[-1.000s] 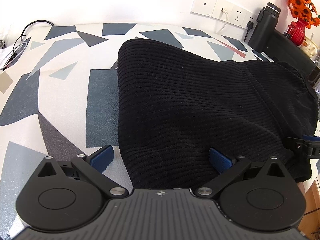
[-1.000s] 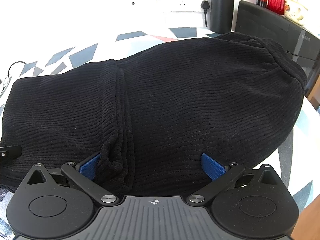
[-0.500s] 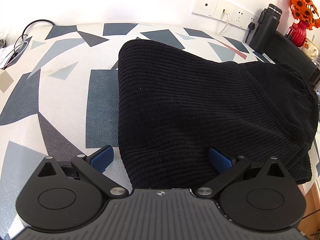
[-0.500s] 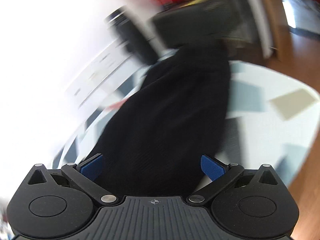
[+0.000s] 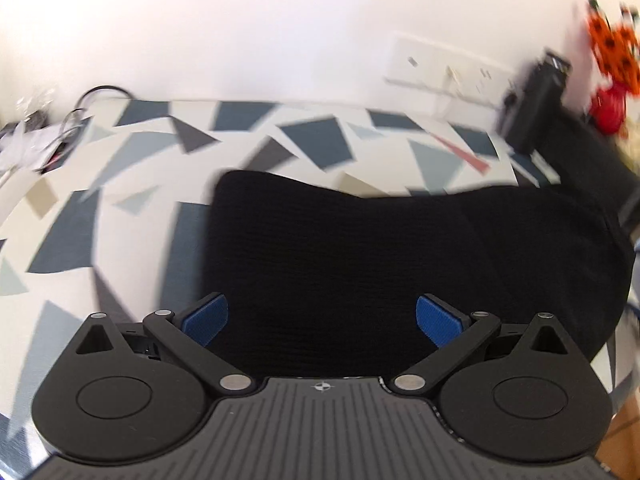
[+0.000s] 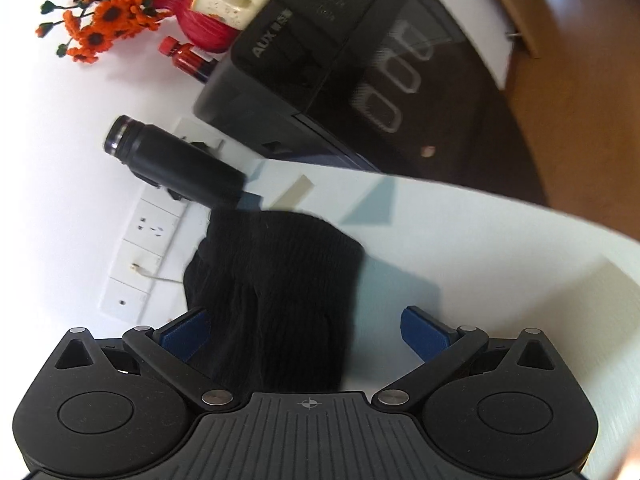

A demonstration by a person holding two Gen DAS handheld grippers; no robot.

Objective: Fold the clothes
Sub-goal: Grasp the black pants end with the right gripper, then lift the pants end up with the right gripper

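A black ribbed knit garment (image 5: 392,248) lies folded into a broad slab on the patterned tablecloth (image 5: 100,216). My left gripper (image 5: 322,318) hovers open over its near edge, blue pads spread wide with nothing between them. In the right wrist view the camera is rolled sideways; the same garment (image 6: 280,280) shows as a narrow dark strip running away from me. My right gripper (image 6: 304,334) is open at the garment's end, its left pad (image 6: 188,330) over the cloth, its right pad over bare table.
A black bottle (image 6: 176,160) stands by the wall sockets (image 6: 140,256). A black appliance (image 6: 320,60) sits beside the table, with a red vase of orange flowers (image 6: 200,12) on it. Cables (image 5: 52,136) lie at the far left corner. Wooden floor (image 6: 568,80) lies beyond the table edge.
My right gripper swung off the garment's long side, rolled sideways and now faces its end. My left gripper pulled back and up a little; its view is blurred by motion.
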